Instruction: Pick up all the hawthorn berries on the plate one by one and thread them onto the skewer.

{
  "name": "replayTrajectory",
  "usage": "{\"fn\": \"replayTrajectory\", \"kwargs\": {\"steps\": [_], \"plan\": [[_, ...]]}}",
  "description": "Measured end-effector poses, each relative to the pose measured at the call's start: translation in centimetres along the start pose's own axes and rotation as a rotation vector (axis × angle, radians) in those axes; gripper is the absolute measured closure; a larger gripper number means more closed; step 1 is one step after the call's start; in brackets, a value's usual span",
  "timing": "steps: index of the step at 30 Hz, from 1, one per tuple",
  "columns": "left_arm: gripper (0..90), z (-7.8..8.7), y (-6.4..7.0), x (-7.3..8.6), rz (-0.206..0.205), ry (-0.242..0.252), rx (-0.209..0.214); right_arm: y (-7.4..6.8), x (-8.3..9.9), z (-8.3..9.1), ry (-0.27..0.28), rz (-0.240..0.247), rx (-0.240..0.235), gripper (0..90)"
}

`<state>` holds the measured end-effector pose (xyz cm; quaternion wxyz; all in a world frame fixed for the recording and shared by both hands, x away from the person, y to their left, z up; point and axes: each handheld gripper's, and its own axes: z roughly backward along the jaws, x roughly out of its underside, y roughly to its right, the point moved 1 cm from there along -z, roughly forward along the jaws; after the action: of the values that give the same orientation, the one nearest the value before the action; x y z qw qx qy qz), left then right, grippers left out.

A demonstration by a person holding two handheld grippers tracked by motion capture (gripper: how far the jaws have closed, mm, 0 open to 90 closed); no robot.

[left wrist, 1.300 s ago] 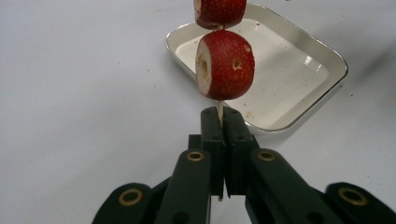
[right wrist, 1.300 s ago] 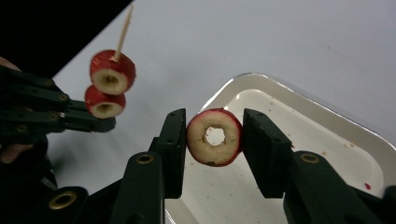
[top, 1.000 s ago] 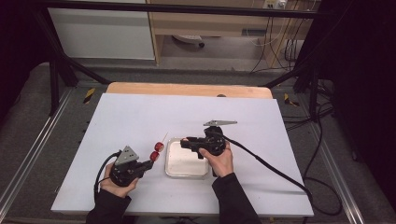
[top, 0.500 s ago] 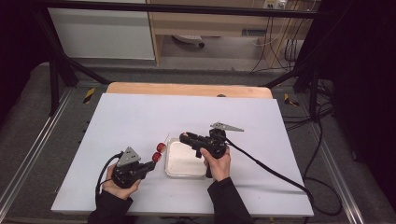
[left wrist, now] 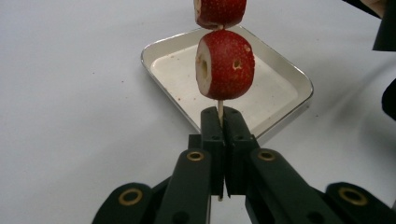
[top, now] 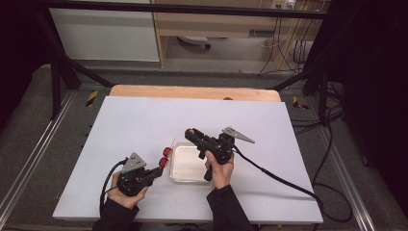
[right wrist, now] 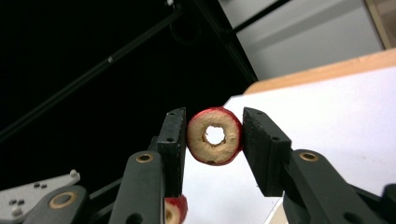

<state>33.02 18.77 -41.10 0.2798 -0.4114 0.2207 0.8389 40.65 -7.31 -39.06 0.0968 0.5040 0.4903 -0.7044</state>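
Observation:
My left gripper [left wrist: 219,122] is shut on a thin wooden skewer [left wrist: 219,108] that carries two red cored fruit pieces [left wrist: 225,64], pointing up over the near corner of a shallow metal tray [left wrist: 275,95]. In the high view the left gripper [top: 158,169] sits at the tray's [top: 185,169] left edge, with the skewered fruit [top: 165,155] just above its tips. My right gripper [right wrist: 214,131] is shut on a ring-shaped red fruit slice [right wrist: 198,140], its hole facing the camera. From above, the right gripper [top: 191,132] hangs over the tray's far side.
The tray lies on a white tabletop [top: 144,120] with a wooden strip [top: 192,91] at its far edge. Black frame bars [top: 62,67] and cables [top: 284,178] surround the table. The tray's floor is bare apart from small specks.
My right gripper has lifted from the tray and tilted upward with the fruit slice between its jaws. The left gripper and its skewer have hardly moved.

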Motion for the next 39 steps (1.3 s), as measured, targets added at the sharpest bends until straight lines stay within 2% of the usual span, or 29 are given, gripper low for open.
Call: {"fn": "replayTrajectory", "kwargs": {"steps": [5, 8, 16, 22, 28, 39], "plan": [[88.3, 0.1, 0.4, -0.1, 0.009, 0.009, 0.006, -0.2, 0.1, 0.0, 0.071, -0.014, -0.005, 61.7], [88.3, 0.1, 0.6, -0.2, 0.015, 0.011, 0.014, -0.3, 0.3, -0.1, 0.087, -0.034, -0.019, 61.7], [88.3, -0.1, 1.3, -0.2, 0.012, 0.008, 0.032, -0.2, 0.7, -0.2, 0.124, -0.047, -0.035, 61.7], [88.3, -0.4, 1.9, -0.4, 0.025, 0.014, 0.052, -0.4, 0.8, -0.2, 0.162, -0.054, -0.051, 61.7], [88.3, -0.5, 2.2, -0.7, 0.044, 0.018, 0.077, -0.4, 0.9, -0.2, 0.157, -0.053, -0.062, 61.8], [88.3, -0.8, 2.5, -0.9, 0.057, 0.021, 0.088, -0.5, 1.3, -0.2, 0.177, -0.054, -0.077, 61.8]]}}
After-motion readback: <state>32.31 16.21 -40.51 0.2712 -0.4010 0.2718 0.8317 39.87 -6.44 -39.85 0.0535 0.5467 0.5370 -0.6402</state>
